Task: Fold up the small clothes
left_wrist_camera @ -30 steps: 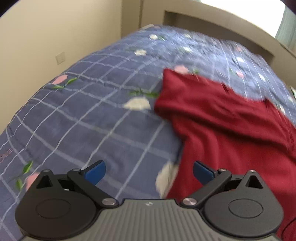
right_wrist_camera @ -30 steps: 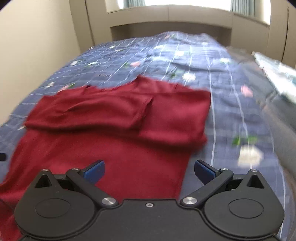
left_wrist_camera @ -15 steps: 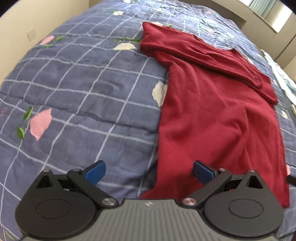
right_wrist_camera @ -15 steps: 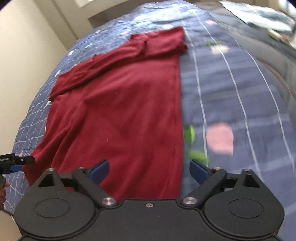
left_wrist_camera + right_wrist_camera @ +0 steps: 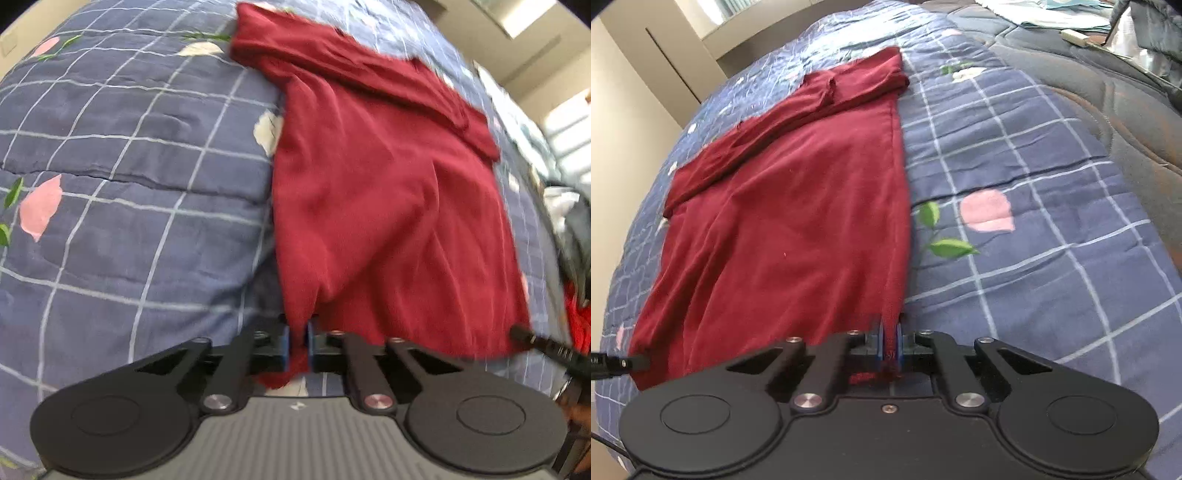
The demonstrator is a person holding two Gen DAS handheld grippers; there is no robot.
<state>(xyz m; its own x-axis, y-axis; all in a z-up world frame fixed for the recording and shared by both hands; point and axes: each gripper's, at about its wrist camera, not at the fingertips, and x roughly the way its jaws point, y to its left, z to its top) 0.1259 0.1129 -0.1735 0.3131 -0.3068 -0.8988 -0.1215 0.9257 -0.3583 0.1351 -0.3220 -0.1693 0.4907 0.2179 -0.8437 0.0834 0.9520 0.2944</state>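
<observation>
A dark red garment (image 5: 388, 192) lies spread lengthwise on the blue checked quilt (image 5: 129, 177), its sleeves folded across the far end. My left gripper (image 5: 297, 343) is shut on the garment's near left hem corner. In the right wrist view the garment (image 5: 798, 221) stretches away from me, and my right gripper (image 5: 889, 343) is shut on its near right hem corner. The tip of the right gripper (image 5: 535, 343) shows at the right edge of the left wrist view; the left gripper's tip (image 5: 617, 363) shows at the left edge of the right wrist view.
The quilt (image 5: 1034, 229) has pink flowers and green leaves. A dark grey blanket (image 5: 1115, 122) with papers and clothes on it lies at the bed's right side. A beige wall (image 5: 631, 122) runs along the left side. Other clothes (image 5: 569, 229) are piled at the right.
Both grippers came down to the garment's near hem and closed from open onto its two corners.
</observation>
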